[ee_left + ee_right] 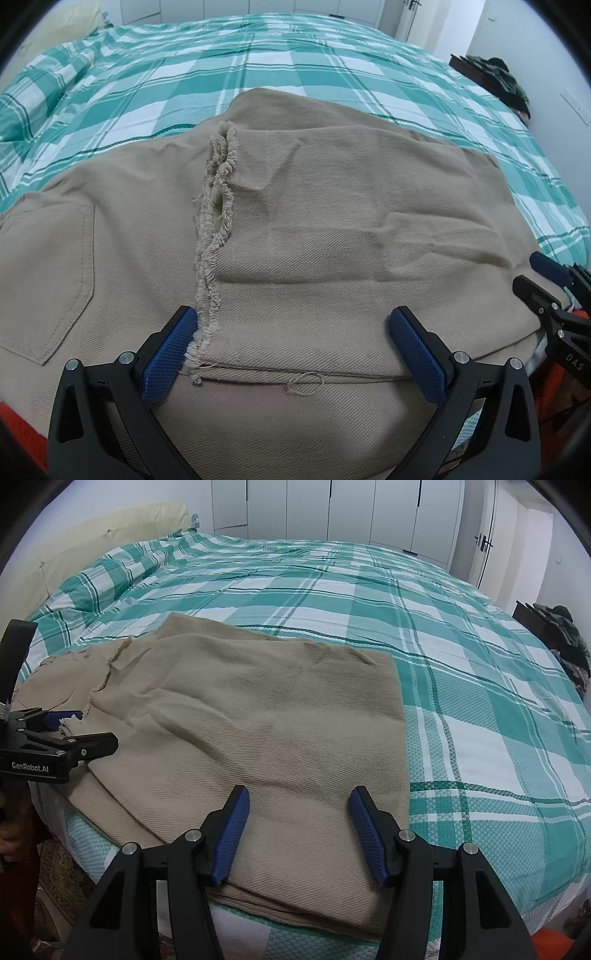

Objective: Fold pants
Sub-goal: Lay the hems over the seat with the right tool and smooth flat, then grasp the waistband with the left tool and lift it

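Note:
Beige pants [332, 206] lie folded over on the bed, the legs laid across the seat part, with a frayed hem [216, 206] running down the middle and a back pocket [48, 280] at left. My left gripper [291, 325] is open just above the cloth at the frayed hem's near end, holding nothing. In the right wrist view the pants [258, 720] lie near the bed's front edge. My right gripper [299, 812] is open over their near right corner. The left gripper [70, 734] shows at the left edge.
The bed has a green and white plaid cover [461, 664] with wide room beyond and right of the pants. Pillows [110, 572] lie at the far left. A dark clothes pile [565, 635] sits at the right. Orange fabric [22, 435] lies below the bed edge.

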Tool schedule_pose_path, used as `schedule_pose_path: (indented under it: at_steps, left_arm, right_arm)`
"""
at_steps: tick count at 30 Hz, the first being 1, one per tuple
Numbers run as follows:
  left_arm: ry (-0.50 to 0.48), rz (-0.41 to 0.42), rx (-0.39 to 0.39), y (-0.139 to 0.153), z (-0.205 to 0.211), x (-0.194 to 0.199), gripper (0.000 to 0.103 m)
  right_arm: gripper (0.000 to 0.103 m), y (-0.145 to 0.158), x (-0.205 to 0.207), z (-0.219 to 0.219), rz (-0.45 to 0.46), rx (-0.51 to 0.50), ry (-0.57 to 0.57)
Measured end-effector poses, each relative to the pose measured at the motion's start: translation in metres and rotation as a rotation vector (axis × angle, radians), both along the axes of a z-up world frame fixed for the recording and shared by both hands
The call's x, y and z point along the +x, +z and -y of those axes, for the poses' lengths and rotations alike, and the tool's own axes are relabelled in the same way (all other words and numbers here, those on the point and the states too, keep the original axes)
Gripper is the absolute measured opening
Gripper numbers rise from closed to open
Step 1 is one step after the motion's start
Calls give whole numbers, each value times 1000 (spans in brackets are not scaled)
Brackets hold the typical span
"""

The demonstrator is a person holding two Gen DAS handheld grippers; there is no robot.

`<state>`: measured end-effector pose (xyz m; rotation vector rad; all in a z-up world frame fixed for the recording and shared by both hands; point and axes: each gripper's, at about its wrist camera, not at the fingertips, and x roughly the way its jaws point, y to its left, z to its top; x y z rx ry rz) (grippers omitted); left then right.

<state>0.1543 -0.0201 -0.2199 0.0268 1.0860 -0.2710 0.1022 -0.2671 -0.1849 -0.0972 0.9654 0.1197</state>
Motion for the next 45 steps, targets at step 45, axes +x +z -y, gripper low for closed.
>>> schedule_pose_path:
  at_steps: [45]
  left_arm:
    - [717, -163, -556, 38, -316, -40, 62]
  right_arm:
    - [59, 1, 2, 2, -10, 1, -2]
